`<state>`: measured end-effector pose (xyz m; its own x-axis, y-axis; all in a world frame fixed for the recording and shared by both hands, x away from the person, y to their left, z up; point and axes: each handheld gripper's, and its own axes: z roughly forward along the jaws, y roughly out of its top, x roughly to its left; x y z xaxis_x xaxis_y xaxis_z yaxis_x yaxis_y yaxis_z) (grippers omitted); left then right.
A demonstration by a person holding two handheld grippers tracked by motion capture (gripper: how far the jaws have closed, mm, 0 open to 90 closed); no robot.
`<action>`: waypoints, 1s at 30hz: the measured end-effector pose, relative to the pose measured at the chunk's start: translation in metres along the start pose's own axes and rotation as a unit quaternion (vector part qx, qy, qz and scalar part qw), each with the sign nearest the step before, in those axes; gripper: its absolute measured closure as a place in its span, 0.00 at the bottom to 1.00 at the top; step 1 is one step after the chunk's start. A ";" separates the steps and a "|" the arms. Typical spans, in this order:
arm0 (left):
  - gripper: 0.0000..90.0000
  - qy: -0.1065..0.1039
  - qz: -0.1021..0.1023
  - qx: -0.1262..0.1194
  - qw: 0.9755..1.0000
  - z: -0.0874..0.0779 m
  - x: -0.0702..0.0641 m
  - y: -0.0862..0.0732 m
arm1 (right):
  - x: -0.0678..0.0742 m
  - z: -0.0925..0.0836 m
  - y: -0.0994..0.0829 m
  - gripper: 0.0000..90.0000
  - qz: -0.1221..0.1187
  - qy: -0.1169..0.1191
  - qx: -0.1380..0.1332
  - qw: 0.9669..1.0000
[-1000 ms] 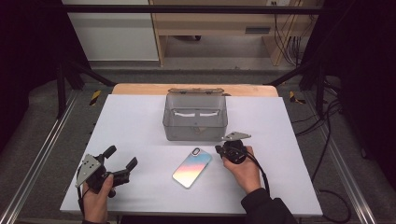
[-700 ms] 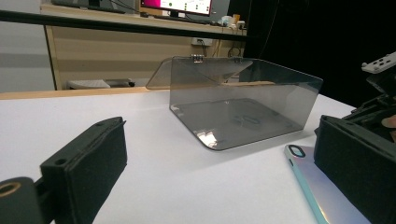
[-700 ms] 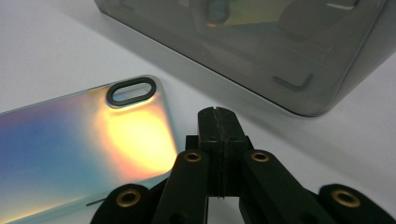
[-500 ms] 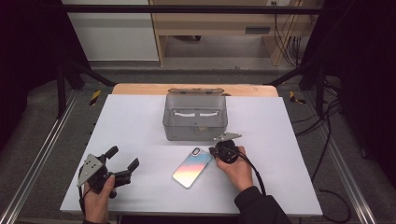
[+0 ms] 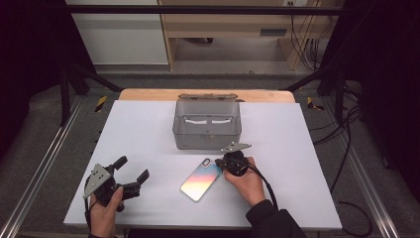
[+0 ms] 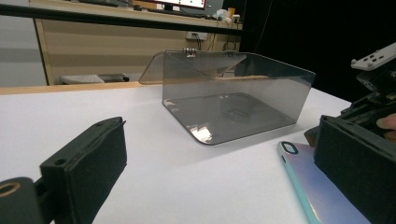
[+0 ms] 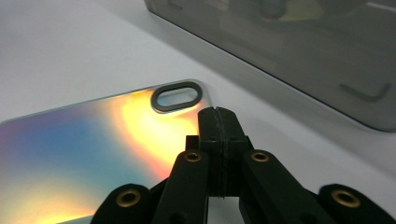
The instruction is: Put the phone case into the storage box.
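Overhead light is brightening the white tabletop (image 5: 148, 129) while the surroundings are sinking into near black. The smoky transparent plastic box (image 6: 233, 98) is casting a soft shadow toward the near side and catching pale reflections. The iridescent rainbow phone case (image 7: 93, 140) is glaring orange-yellow up close. The near black jaws are blurring slightly.

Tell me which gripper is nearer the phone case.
Right. The right gripper, shut, hovers at the phone case by its camera cutout; the left gripper, open, sits well off to the case's left.
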<state>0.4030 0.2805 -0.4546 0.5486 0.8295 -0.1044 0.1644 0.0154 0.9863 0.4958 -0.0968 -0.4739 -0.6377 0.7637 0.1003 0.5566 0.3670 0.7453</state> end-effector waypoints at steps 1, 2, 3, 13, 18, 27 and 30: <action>0.03 0.000 0.001 0.002 1.000 0.000 0.000 0.000 | -0.002 -0.002 0.000 1.00 0.006 -0.002 -0.010 1.000; 0.03 0.001 0.003 0.004 1.000 -0.001 -0.001 0.000 | -0.004 -0.005 0.001 1.00 0.010 -0.002 -0.017 1.000; 0.03 0.001 0.004 0.010 1.000 -0.001 -0.002 0.001 | -0.006 -0.009 0.001 1.00 0.010 -0.005 -0.023 1.000; 0.03 -0.026 0.020 0.122 0.992 0.019 -0.037 0.008 | -0.017 -0.060 -0.031 0.48 0.010 -0.029 -0.125 0.992; 0.03 -0.048 0.041 0.176 0.982 0.043 -0.071 0.011 | -0.027 -0.081 -0.050 0.10 0.025 -0.051 -0.177 0.983; 0.04 -0.064 0.100 0.272 0.955 0.080 -0.115 -0.003 | -0.039 -0.094 -0.063 0.07 0.039 -0.051 -0.206 0.977; 0.05 -0.062 0.110 0.296 0.947 0.092 -0.123 -0.012 | -0.039 -0.092 -0.065 0.07 0.039 -0.052 -0.199 0.978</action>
<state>0.4087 0.1274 -0.4652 0.7088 0.7040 0.0449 0.4459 -0.4964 0.7449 0.4360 -0.1994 -0.4655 -0.5329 0.8384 0.1146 0.3368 0.0859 0.9376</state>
